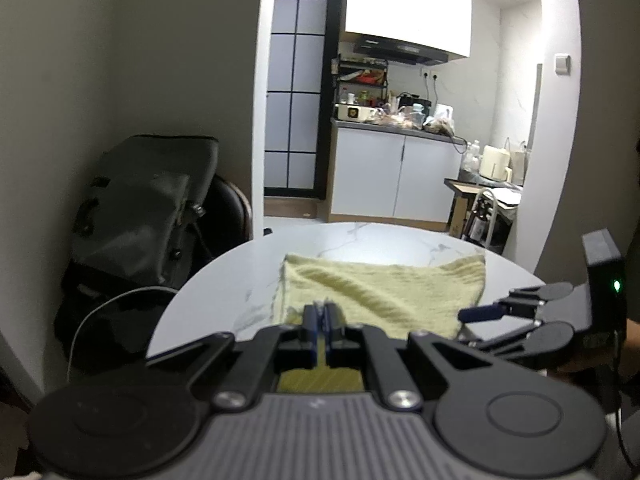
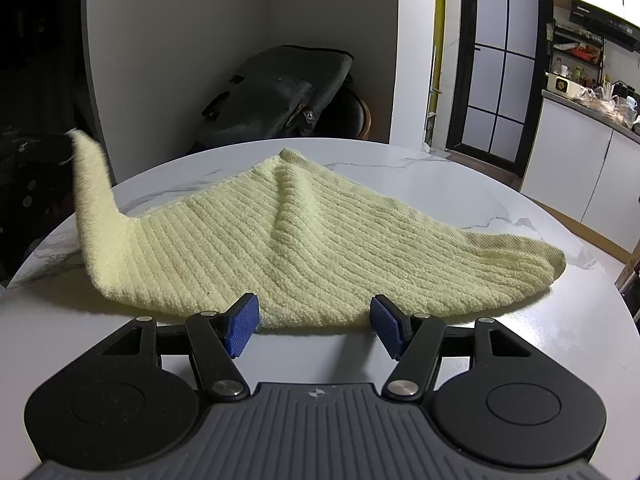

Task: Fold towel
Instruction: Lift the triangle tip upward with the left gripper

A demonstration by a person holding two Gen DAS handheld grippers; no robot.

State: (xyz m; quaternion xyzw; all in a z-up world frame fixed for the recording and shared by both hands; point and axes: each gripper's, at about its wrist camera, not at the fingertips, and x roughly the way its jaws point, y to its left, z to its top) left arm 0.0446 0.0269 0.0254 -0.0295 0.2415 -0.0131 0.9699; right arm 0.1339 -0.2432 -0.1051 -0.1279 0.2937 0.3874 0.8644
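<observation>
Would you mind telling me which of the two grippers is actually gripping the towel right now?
The left gripper: its jaws are shut on a lifted corner of the yellow towel. The right gripper has its jaws open at the towel's near edge.

Two wrist fisheyes, low over table (image 1: 224,276).
Left faces kitchen; right faces corner. Both see towel (image 2: 320,232).

Round marble table (image 2: 460,184) sitting by a grey wall (image 1: 120,80). Dark bag (image 2: 280,92) resting on a chair (image 1: 232,208) behind it. Doorway opening onto a kitchen: white cabinets (image 1: 396,176), cluttered counter (image 1: 400,122), range hood (image 1: 400,50), black-framed glass door (image 2: 496,60). Overhead light glaring.
</observation>
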